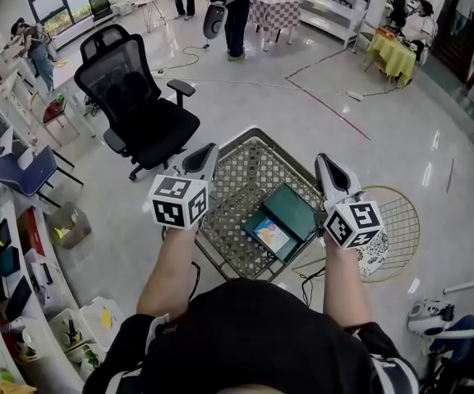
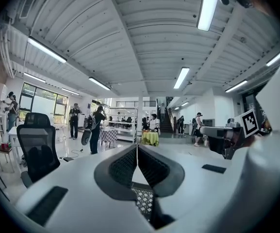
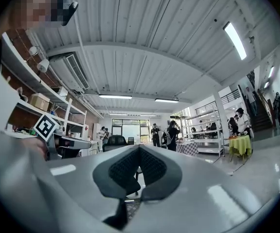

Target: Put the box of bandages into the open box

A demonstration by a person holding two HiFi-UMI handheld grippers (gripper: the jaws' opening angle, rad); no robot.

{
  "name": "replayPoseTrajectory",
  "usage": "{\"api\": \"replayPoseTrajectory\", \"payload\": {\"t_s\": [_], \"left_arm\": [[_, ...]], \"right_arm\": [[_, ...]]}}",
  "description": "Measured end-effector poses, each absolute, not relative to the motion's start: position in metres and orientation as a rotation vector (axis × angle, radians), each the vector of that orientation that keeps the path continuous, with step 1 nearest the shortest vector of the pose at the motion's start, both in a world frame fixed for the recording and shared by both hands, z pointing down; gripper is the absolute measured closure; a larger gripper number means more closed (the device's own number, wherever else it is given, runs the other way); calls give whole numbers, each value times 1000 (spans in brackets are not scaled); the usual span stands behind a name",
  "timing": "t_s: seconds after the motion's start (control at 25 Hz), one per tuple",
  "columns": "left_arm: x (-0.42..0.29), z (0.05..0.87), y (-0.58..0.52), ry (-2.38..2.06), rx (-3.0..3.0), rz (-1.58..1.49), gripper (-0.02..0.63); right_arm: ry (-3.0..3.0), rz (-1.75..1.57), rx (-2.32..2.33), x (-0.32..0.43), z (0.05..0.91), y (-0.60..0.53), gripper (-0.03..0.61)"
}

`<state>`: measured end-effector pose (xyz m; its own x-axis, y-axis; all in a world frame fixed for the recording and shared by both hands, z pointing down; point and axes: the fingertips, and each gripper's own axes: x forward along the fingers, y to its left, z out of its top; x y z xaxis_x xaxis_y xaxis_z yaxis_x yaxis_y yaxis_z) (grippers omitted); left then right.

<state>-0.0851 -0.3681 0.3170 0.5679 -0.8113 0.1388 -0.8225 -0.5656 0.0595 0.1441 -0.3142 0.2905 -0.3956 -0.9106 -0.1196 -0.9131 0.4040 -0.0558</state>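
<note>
Box of bandages [image 1: 271, 235] lies slantwise on the wire tabletop [image 1: 245, 171], below and between the two grippers and nearer the right gripper [image 1: 324, 159] than the left gripper [image 1: 212, 147]. It sits tight against the near half of the green open box [image 1: 296, 208], possibly already inside it; cannot tell which. Both grippers point out across the room, not down at it, and the fingers [image 2: 123, 168] of each are pressed together with nothing between them.

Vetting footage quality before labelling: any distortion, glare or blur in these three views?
Head view: sharp, edges bowed, sheen on the floor. Left gripper view: fisheye with black corners, ceiling light blown out, near foreground soft. Right gripper view: same fisheye, mosaic patch top left.
</note>
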Motion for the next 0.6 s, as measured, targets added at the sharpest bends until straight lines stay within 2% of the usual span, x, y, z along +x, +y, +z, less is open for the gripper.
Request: {"api": "replayPoseTrajectory", "payload": {"t_s": [0.6], "left_arm": [[-104,354,-375,-1469,2606,234,601]], "right_arm": [[2557,-79,-1631,140,316,-319,571]]}}
